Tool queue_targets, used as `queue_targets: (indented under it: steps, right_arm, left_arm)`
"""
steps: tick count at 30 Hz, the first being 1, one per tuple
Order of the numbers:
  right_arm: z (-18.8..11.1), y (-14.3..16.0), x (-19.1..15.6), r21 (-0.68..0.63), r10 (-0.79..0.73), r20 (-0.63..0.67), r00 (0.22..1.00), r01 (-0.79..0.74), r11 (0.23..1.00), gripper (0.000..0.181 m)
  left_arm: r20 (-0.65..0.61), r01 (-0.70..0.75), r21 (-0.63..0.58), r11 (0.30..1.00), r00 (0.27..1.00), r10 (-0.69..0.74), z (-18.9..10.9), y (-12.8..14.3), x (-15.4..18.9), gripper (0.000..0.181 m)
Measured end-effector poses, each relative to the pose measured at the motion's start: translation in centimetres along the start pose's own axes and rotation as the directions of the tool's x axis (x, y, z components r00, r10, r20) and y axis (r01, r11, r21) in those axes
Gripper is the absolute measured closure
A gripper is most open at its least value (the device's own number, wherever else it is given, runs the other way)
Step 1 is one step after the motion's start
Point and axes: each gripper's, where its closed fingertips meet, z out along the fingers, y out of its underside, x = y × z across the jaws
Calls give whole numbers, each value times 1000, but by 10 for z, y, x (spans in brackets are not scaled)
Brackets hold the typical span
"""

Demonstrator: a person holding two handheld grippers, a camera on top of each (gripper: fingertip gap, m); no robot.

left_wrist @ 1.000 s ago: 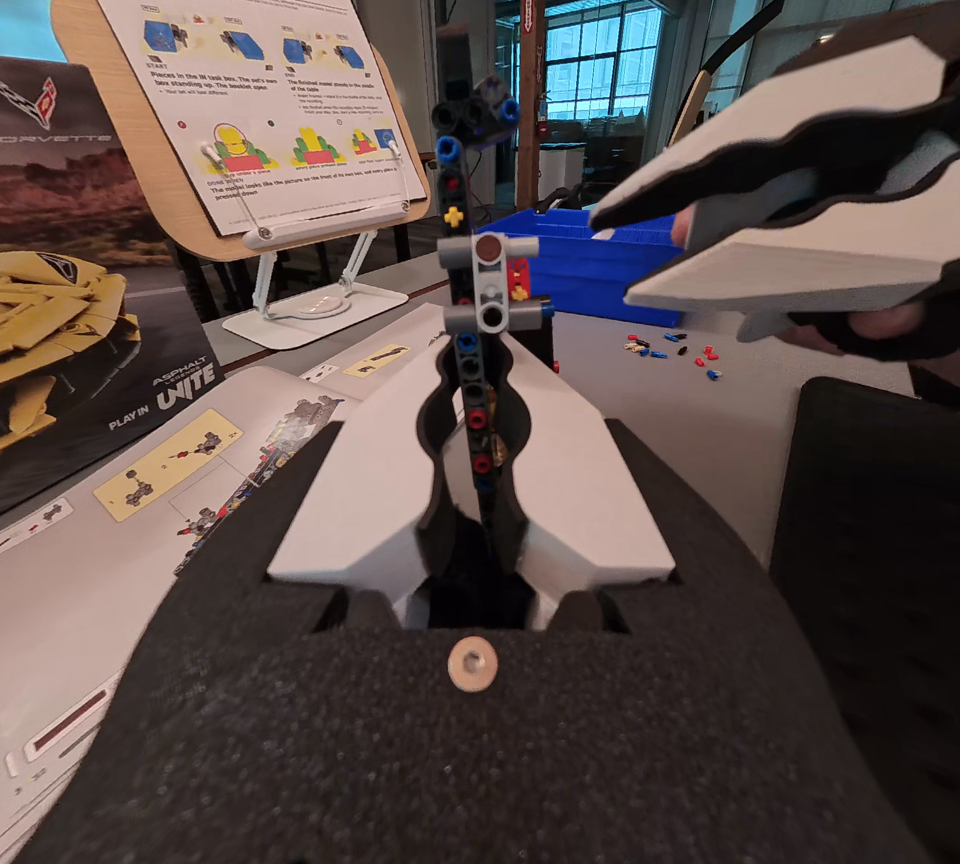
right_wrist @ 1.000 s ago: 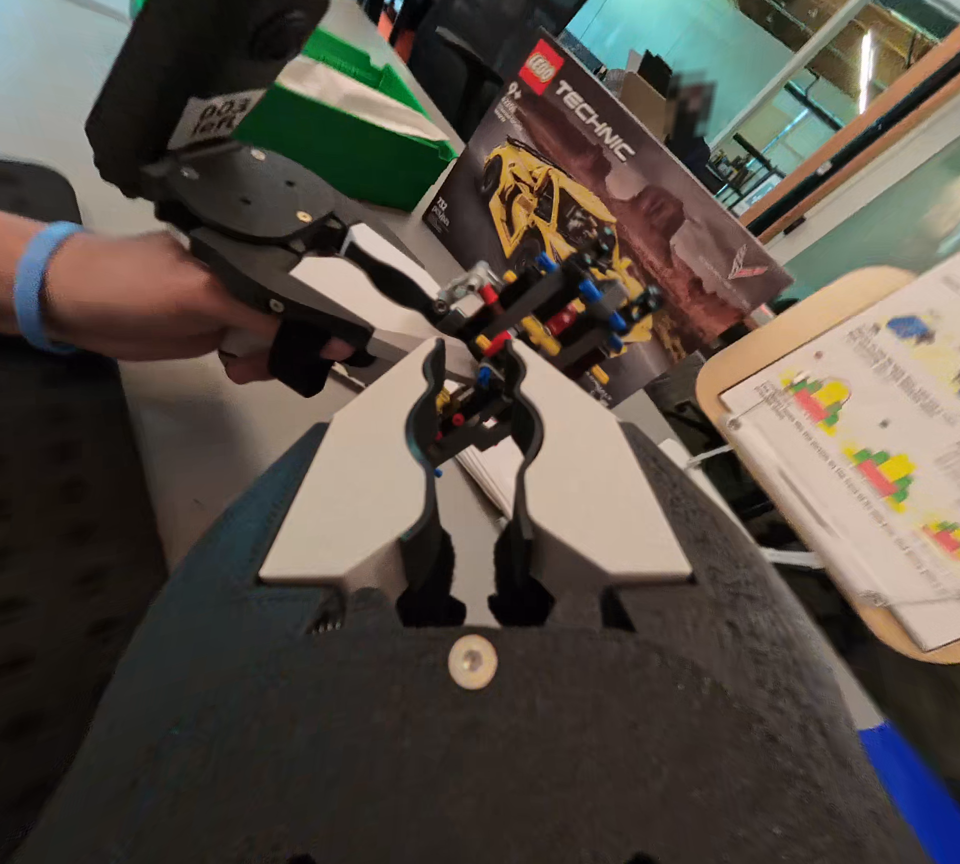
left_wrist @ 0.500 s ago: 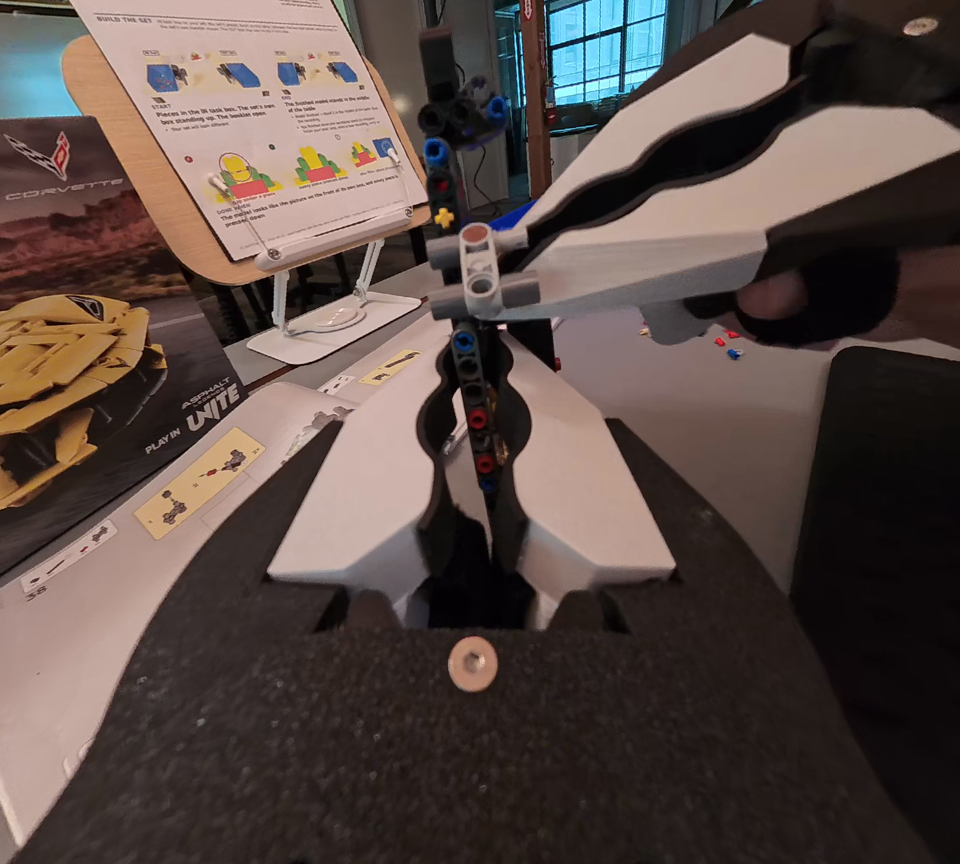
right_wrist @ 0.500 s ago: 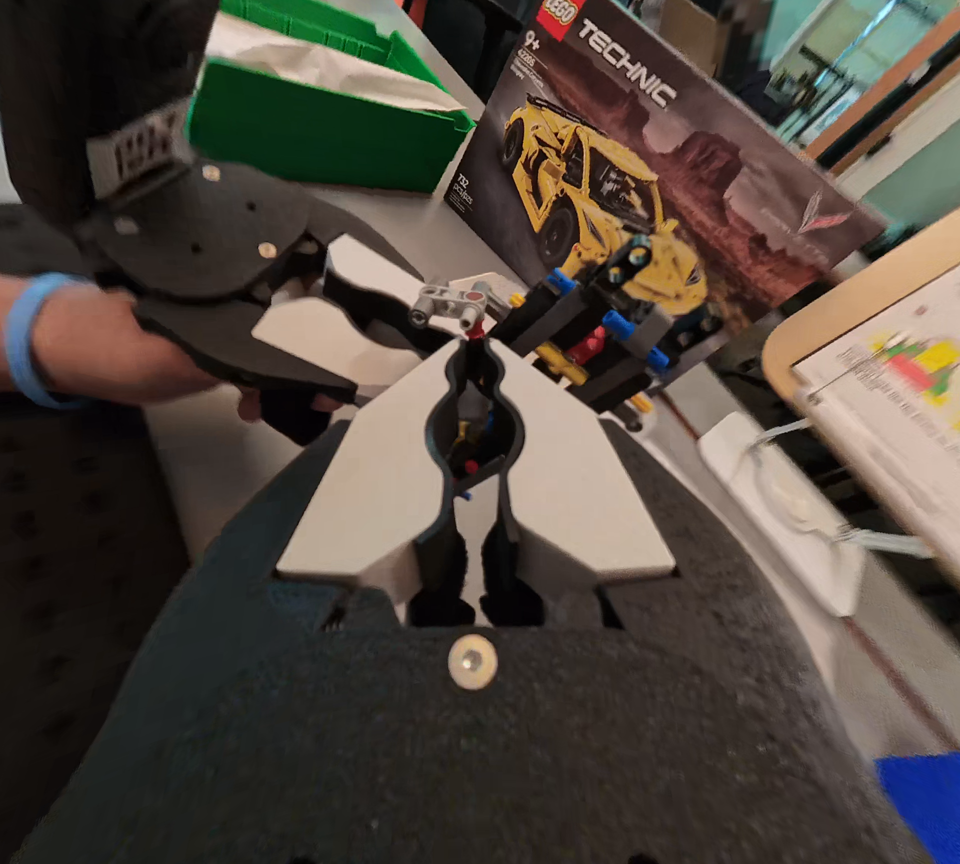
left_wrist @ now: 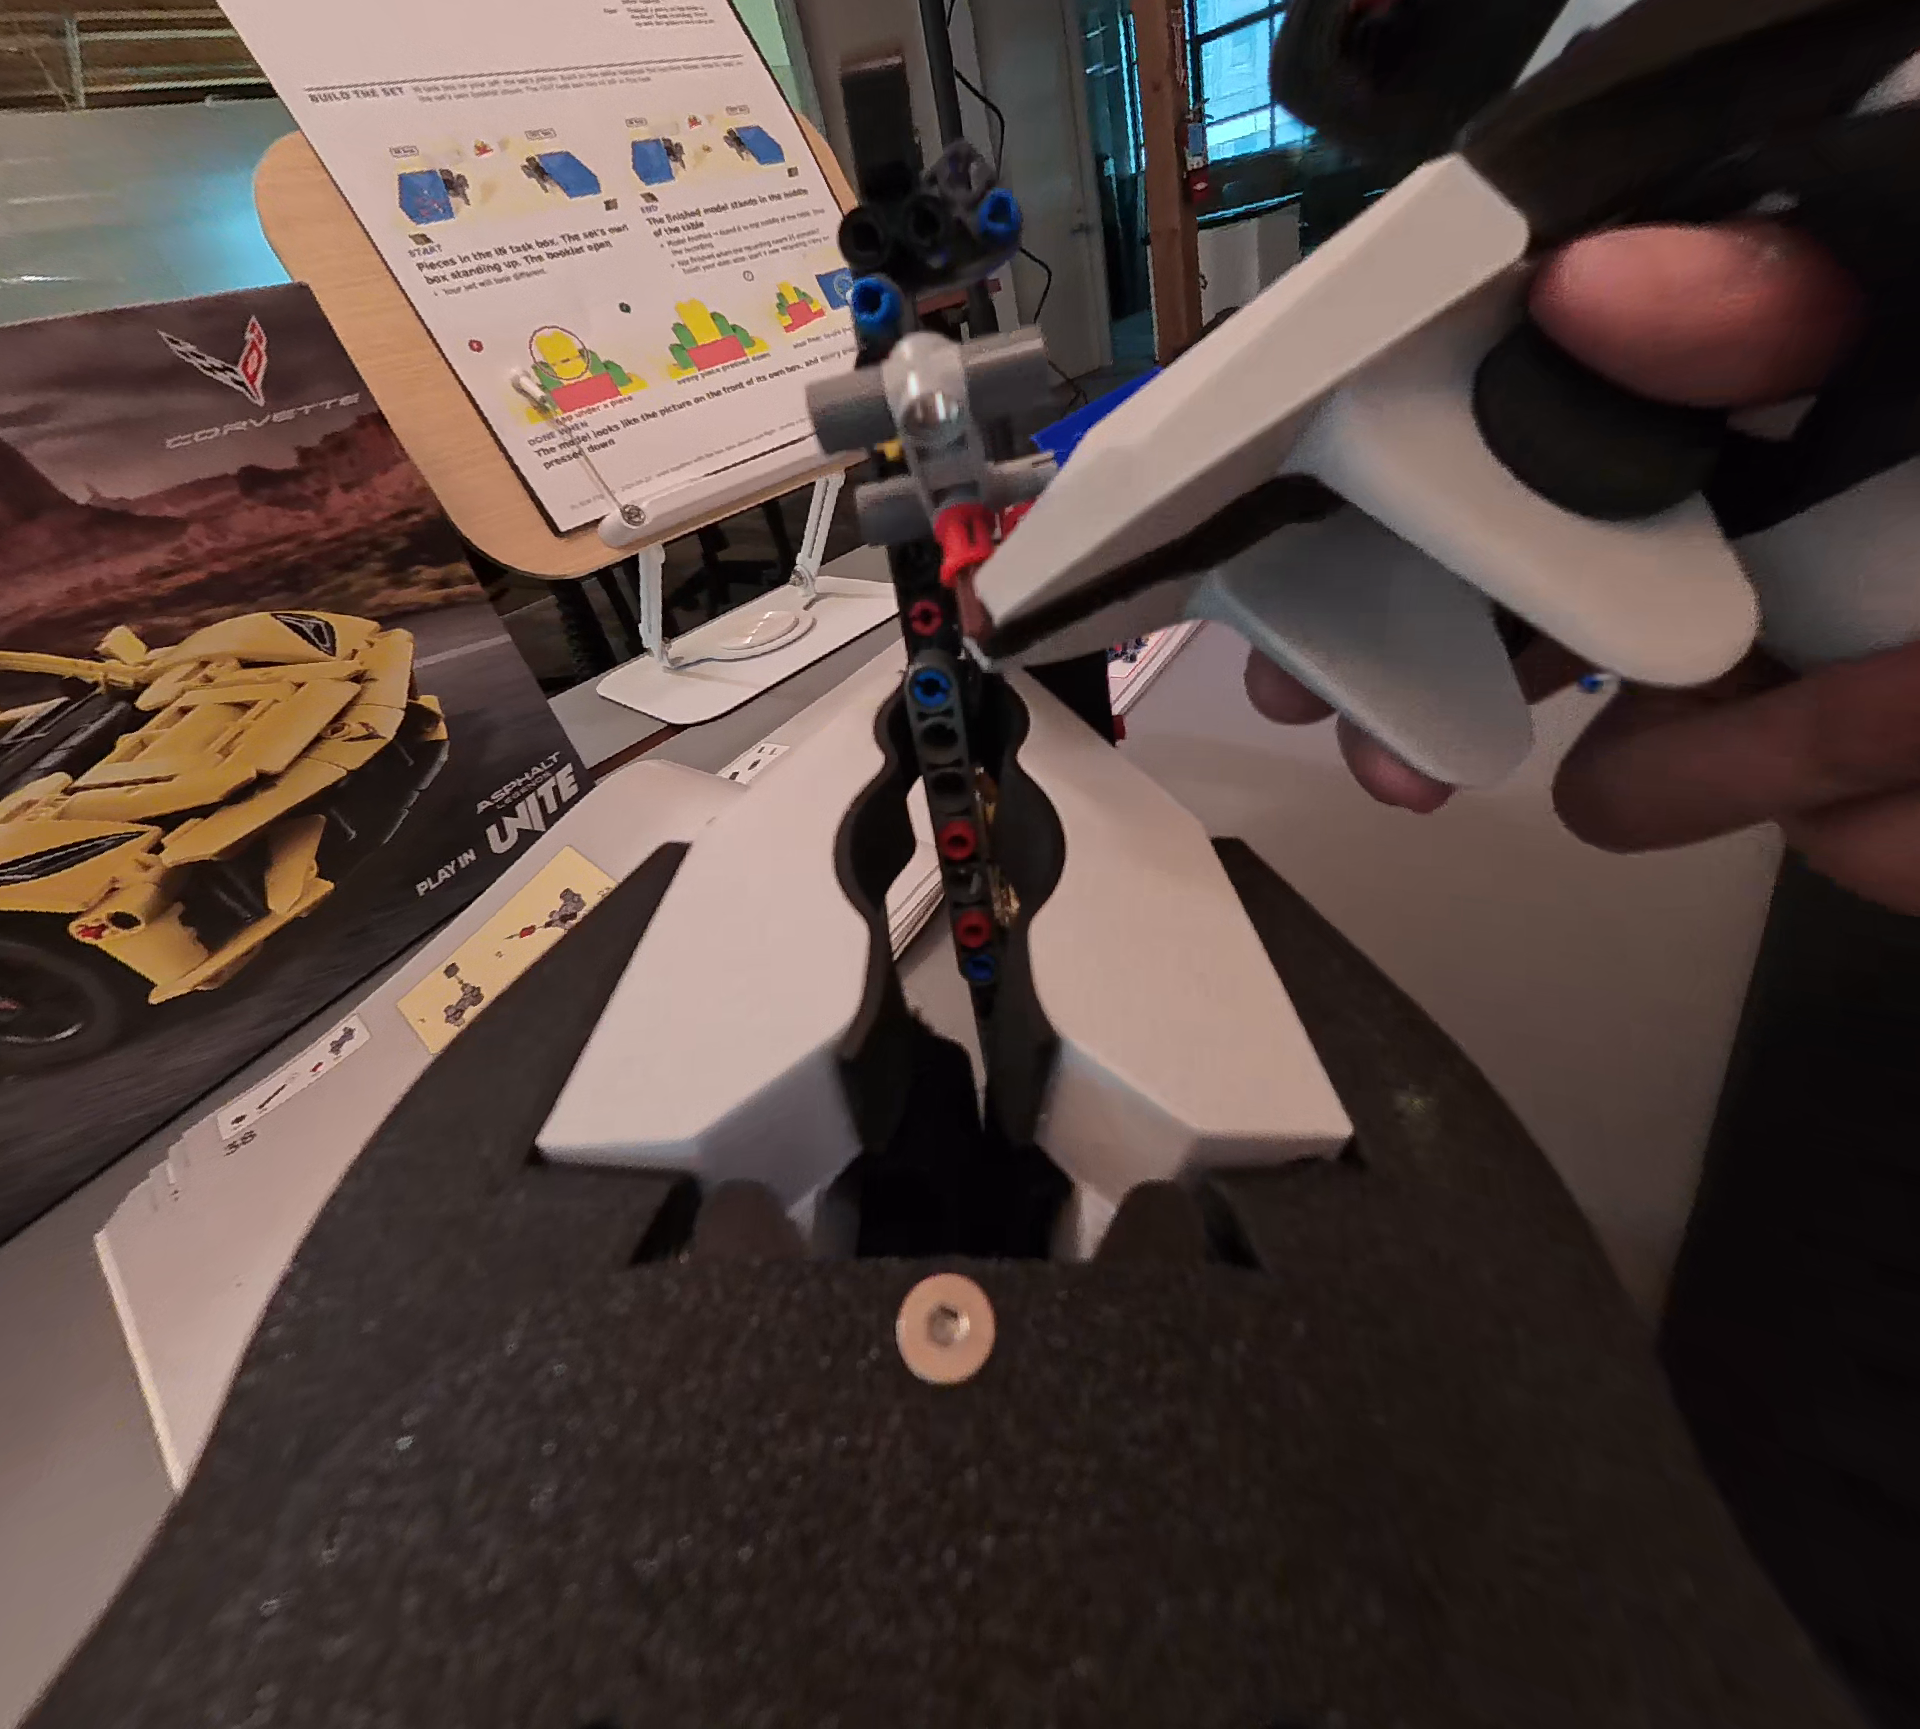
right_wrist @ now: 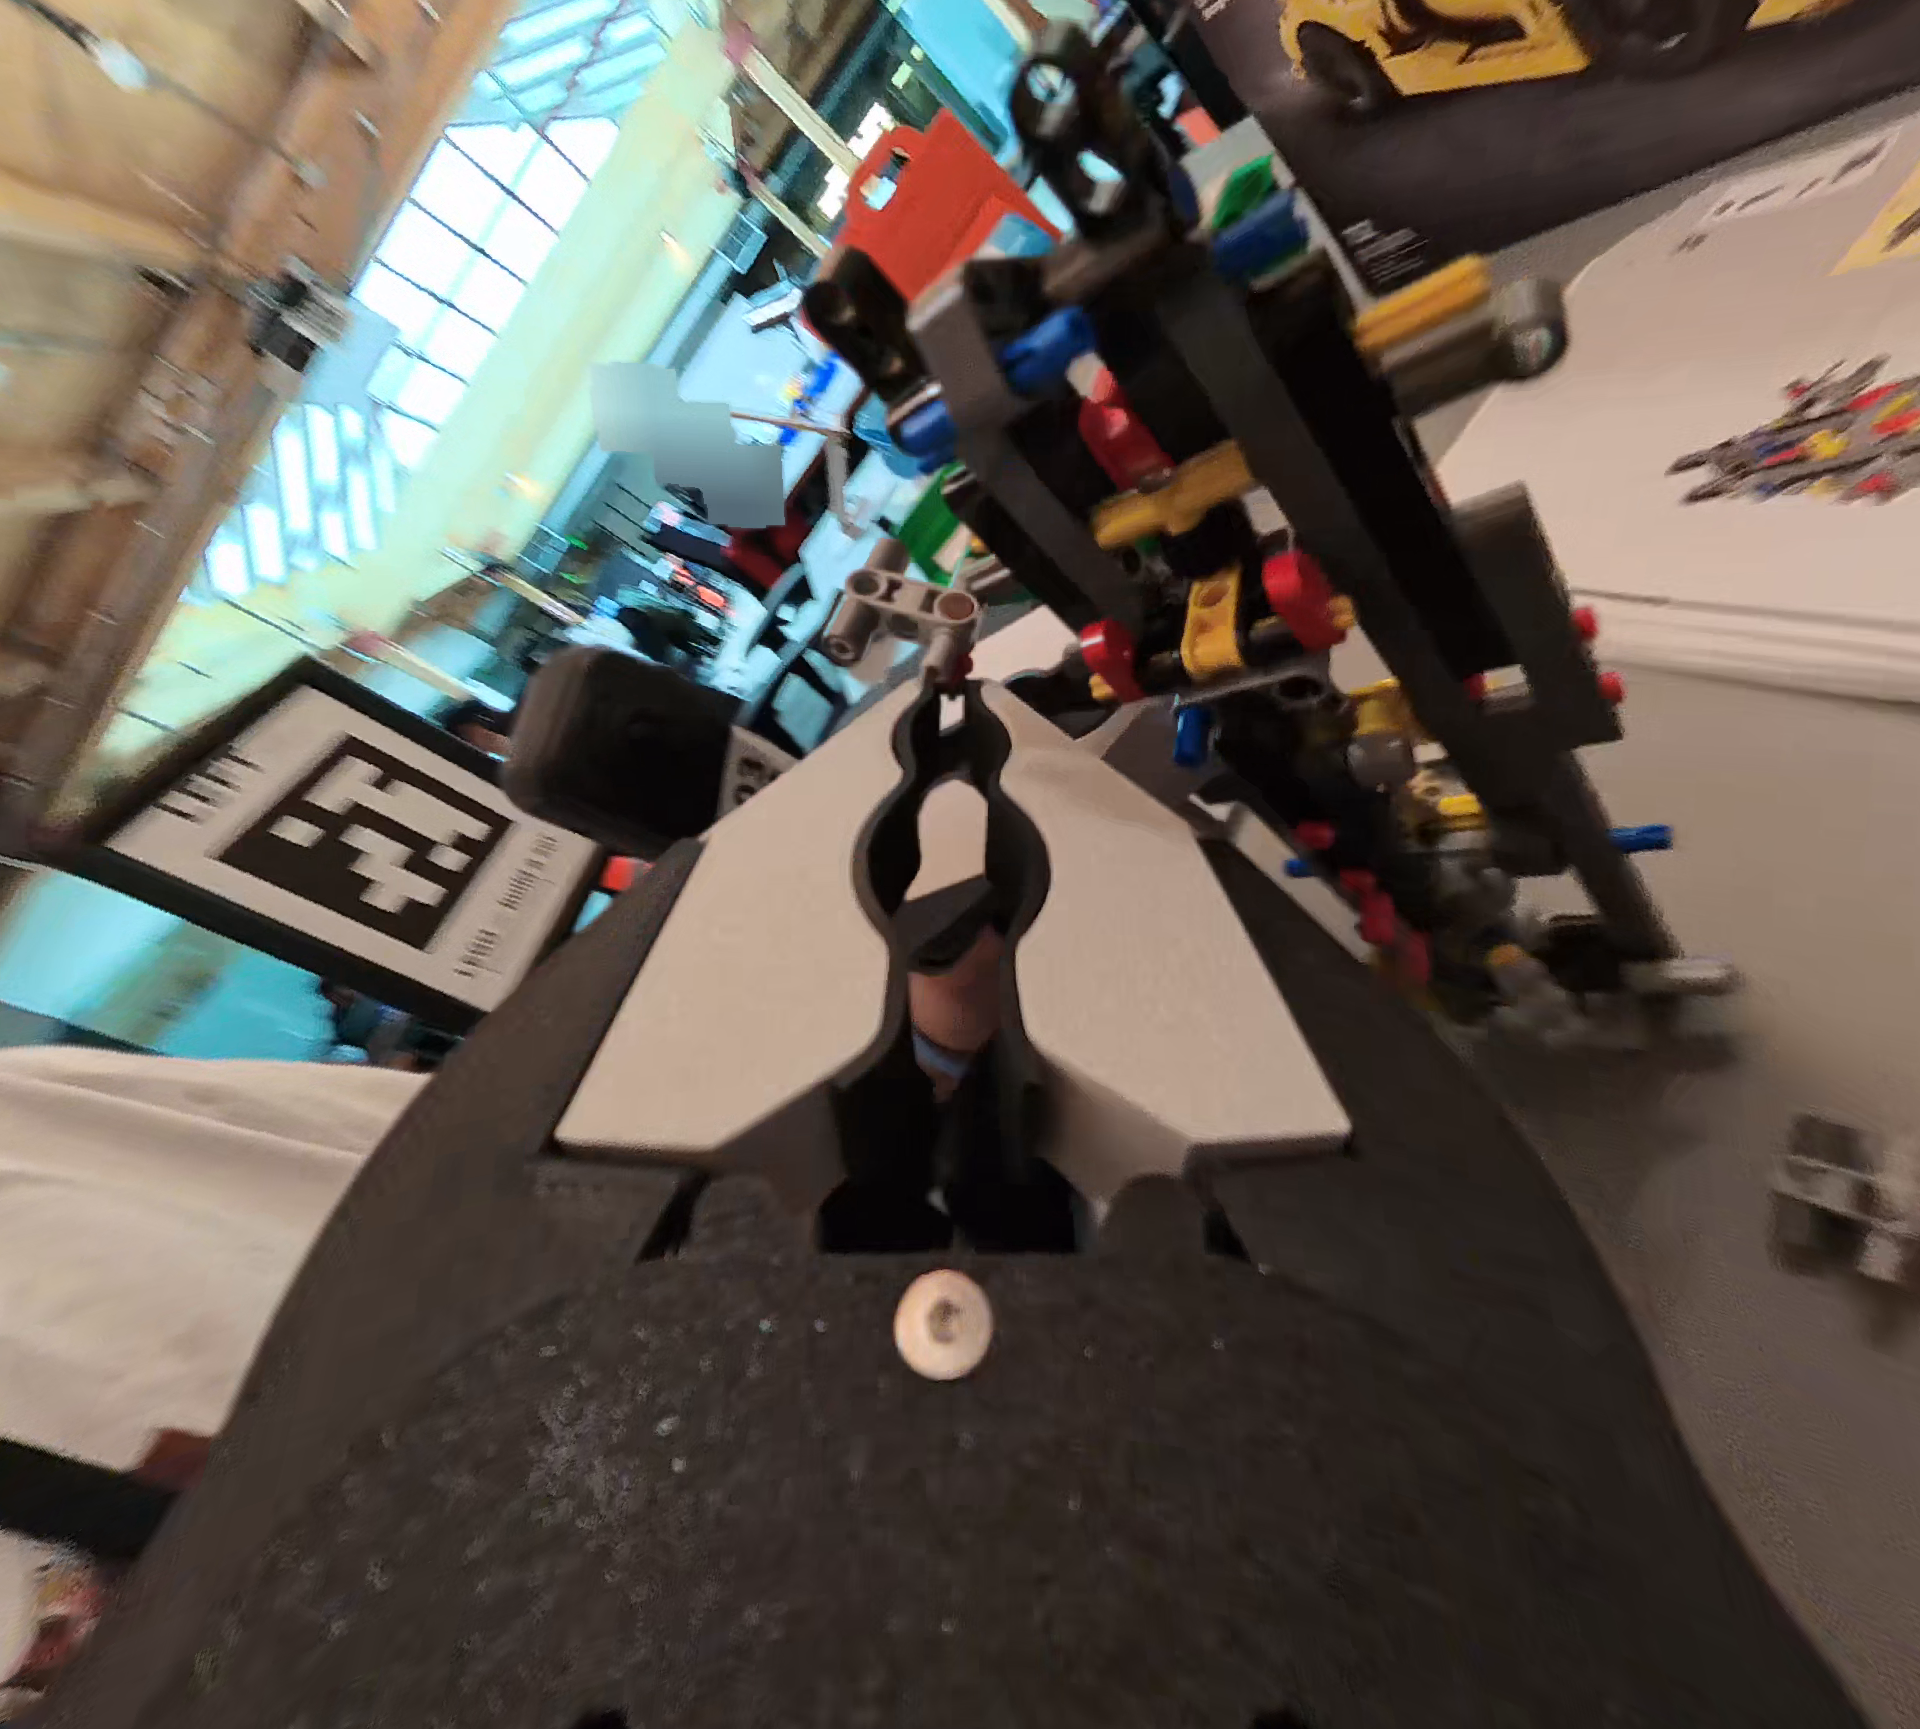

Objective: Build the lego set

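My left gripper (left_wrist: 951, 692) is shut on a black Technic assembly (left_wrist: 940, 744) with blue and red pins and holds it upright above the table. A grey connector (left_wrist: 930, 432) sits in front of its upper part. My right gripper (right_wrist: 951, 692) is shut on a small red pin (right_wrist: 948, 677) under that grey connector (right_wrist: 902, 614). In the left wrist view it comes in from the right (left_wrist: 982, 630), tips at the red pin (left_wrist: 961, 531). The assembly (right_wrist: 1247, 536) fills the right of the right wrist view. I cannot tell whether connector and assembly are joined.
The set box with a yellow car (left_wrist: 208, 744) stands at the left, next to an instruction sheet on a wooden stand (left_wrist: 520, 225). The open booklet (left_wrist: 468, 983) lies under the grippers. A blue bin (left_wrist: 1091, 422) stands behind. A small grey piece (right_wrist: 1839, 1201) lies on the table. My right fingertips sit around 6 centimetres from my left ones. Between my left fingertips and the small grey piece (right_wrist: 1839, 1201) there is roughly 12 centimetres.
My right gripper has rolled over and dropped from the connector's side to the red pin below it. My left gripper has kept its hold on the assembly and shifted slightly.
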Motion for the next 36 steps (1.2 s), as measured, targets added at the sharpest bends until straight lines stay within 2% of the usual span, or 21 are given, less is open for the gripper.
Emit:
queue_targets:
  steps: [1, 2, 7, 10, 13, 24, 31, 36]
  right_arm:
    - [0, 0, -2, 15, 59, 39, 998, -60, 998, 179]
    - [-1, 0, -3, 26, 113, 76, 991, -115, 993, 179]
    - [-5, 0, -7, 41, 298, 211, 931, -313, 949, 179]
    - [-7, -1, -11, 14, 427, 311, 849, -454, 891, 180]
    - [-8, 0, -13, -8, 479, 365, 798, -512, 859, 181]
    - [-9, 0, -11, 1, 432, 346, 833, -461, 887, 181]
    - [-9, 3, 1, 60, 238, 192, 952, -253, 966, 168]
    - [-11, 2, 7, 81, 90, 88, 992, -98, 992, 165]
  left_arm:
    - [3, -5, 0, 1000, 1000, 5, 0, 0, 0, 170]
    - [7, -11, -2, 1000, 1000, 11, 0, 0, 1, 175]
    - [30, -52, -10, 999, 998, 52, 1, 1, 2, 175]
    - [27, -54, -10, 998, 998, 55, 2, 0, 3, 175]
    - [23, -56, -10, 998, 998, 56, 2, 0, 4, 175]
    - [21, -52, -9, 999, 998, 52, 2, 0, 4, 175]
    - [22, -65, -10, 998, 998, 66, 2, 0, 5, 175]
    - [24, -70, -10, 998, 997, 70, 2, 0, 5, 174]
